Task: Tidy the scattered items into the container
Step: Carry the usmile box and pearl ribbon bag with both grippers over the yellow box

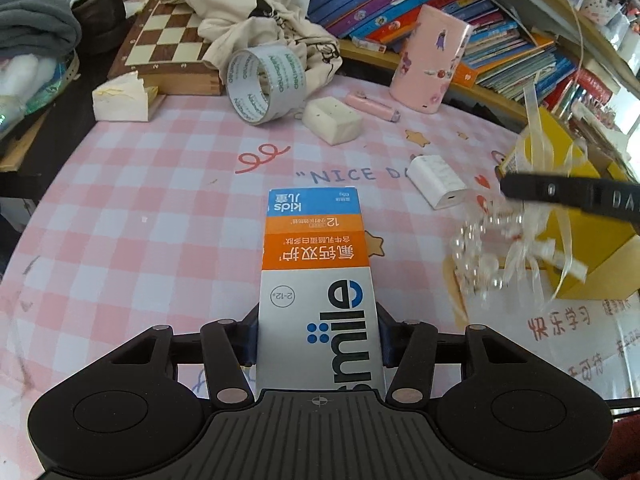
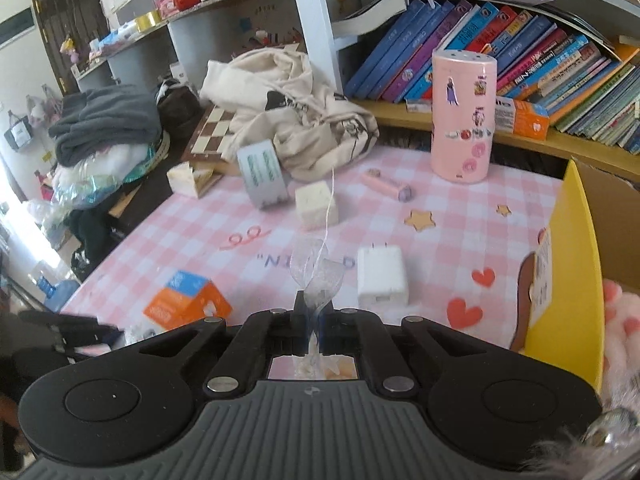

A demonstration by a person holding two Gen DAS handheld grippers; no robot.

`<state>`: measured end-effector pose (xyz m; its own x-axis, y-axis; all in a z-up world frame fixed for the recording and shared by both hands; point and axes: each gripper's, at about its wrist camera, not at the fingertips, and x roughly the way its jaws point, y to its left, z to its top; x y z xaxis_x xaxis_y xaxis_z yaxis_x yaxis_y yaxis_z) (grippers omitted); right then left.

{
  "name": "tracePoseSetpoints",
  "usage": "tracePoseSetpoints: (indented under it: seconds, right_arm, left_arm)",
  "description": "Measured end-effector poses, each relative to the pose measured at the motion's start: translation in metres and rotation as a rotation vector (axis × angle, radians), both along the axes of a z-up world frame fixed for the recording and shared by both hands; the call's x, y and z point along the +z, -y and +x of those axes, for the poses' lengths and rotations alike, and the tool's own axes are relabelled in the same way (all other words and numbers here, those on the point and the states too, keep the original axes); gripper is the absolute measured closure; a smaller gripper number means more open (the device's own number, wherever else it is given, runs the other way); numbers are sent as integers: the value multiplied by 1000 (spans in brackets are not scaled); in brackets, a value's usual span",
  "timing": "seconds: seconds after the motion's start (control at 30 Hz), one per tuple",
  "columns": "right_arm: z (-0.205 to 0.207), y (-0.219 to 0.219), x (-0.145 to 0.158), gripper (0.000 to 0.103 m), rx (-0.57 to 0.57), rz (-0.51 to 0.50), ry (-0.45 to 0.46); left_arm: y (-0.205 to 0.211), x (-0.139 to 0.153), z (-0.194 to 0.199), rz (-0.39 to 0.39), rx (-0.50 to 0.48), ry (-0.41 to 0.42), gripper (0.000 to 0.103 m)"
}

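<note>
My left claw pinches the light, crushable toothpaste box mid-body; right claw is clamped tight on a floppy ribbon.

One toothpaste box, one tape roll, one charger, two foam blocks.

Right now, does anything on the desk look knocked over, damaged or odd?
Yes. The tape roll stands tilted on its edge against the cream cloth bag, which is slumped over the chessboard. The pale block beside the board has a ragged, broken top edge. The pink tube lies flat.
</note>
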<state>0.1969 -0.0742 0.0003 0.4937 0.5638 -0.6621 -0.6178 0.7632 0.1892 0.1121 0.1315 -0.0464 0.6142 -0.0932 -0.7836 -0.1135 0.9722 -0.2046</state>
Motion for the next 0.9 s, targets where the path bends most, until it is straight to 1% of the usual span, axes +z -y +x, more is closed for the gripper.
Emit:
tracePoseSetpoints:
  seconds: [0.17,0.37,0.47,0.6,0.9]
  right_arm:
    - [-19,9,-4,99,1,-36,-16]
    - [-45,22,-2,99,-14,-48,-50]
    - [-58,27,0,99,-43,-40,-58]
    - [-73,32,7,99,-93,-26,-38]
    - [-107,36,15,99,-144,-44,-18]
  left_arm:
    - [4,13,-17,-8,-13,38,52]
    - [5,29,-39,-62,-34,75,52]
    - [5,33,-50,-70,-45,89,52]
    - [5,37,-60,-84,-61,101,52]
    - [21,44,-84,-97,-174,130,52]
